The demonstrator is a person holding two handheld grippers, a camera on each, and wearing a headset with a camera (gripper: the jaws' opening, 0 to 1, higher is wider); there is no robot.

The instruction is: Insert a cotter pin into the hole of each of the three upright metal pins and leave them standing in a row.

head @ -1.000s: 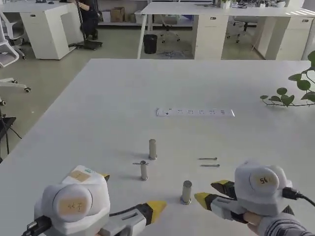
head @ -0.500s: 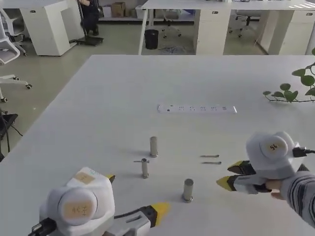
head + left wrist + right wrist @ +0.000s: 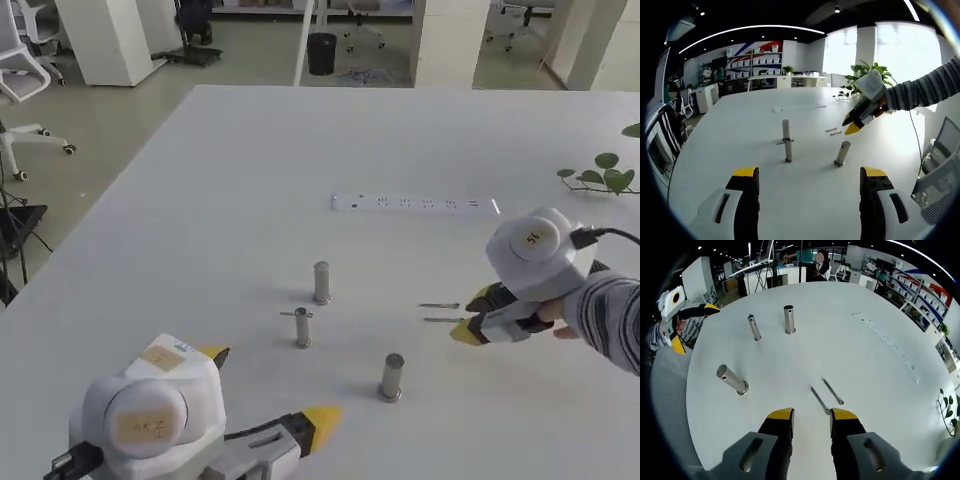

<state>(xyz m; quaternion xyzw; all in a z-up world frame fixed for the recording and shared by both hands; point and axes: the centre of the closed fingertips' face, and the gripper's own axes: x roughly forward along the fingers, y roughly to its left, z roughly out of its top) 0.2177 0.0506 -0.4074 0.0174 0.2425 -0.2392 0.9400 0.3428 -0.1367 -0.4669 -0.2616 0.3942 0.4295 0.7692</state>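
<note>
The right gripper (image 3: pixel 473 314), jaws narrowly parted, hangs just at three o'clock of two loose cotter pins (image 3: pixel 443 320) on the white table (image 3: pixel 250 180), while the left gripper (image 3: pixel 267 388), jaws wide, sits at seven o'clock of three upright metal pins (image 3: pixel 321 282), one already cottered.

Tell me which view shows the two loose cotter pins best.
The right gripper view: the thin metal cotter pins lie large just ahead of the right hand-held gripper. Head and left gripper views show tiny slivers.

Bare tabletop (image 3: pixel 220 220) around three upright pins (image 3: pixel 303 328)
</note>
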